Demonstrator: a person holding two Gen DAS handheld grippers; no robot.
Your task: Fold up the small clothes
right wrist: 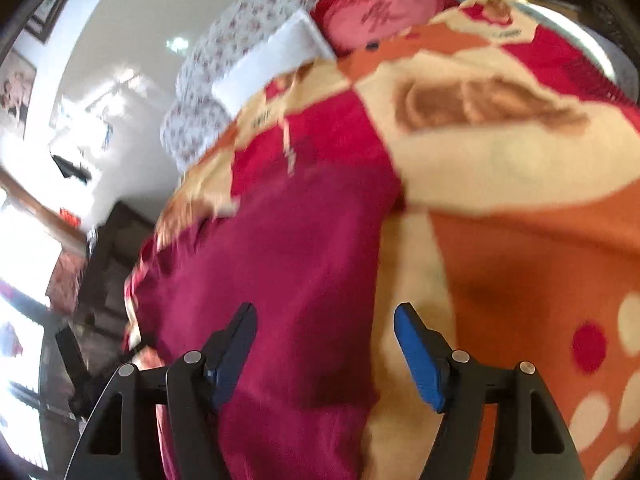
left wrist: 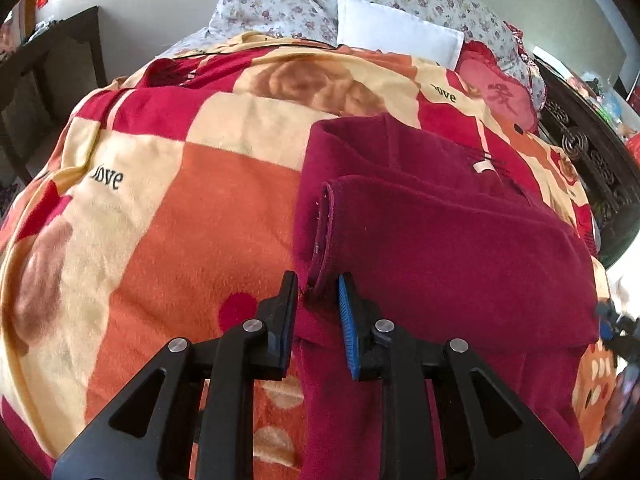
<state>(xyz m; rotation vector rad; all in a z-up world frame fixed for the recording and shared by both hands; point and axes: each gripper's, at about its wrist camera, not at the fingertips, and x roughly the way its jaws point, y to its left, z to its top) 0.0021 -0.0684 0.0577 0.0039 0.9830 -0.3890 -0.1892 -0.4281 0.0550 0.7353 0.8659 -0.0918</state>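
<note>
A dark red garment (left wrist: 440, 240) lies partly folded on the bed's patterned blanket (left wrist: 180, 220), with a sleeve cuff (left wrist: 320, 236) doubled over its left side. My left gripper (left wrist: 318, 292) has its jaws narrowly apart around the cuff's lower edge. In the blurred right wrist view, the same garment (right wrist: 288, 272) lies on the blanket (right wrist: 520, 200). My right gripper (right wrist: 324, 320) is open above the garment's right edge, holding nothing.
A white pillow (left wrist: 396, 36) and a floral quilt (left wrist: 288, 4) lie at the head of the bed. A pink cushion (left wrist: 500, 92) lies beside them. A dark carved headboard (left wrist: 588, 160) stands on the right, dark furniture (left wrist: 52, 76) on the left.
</note>
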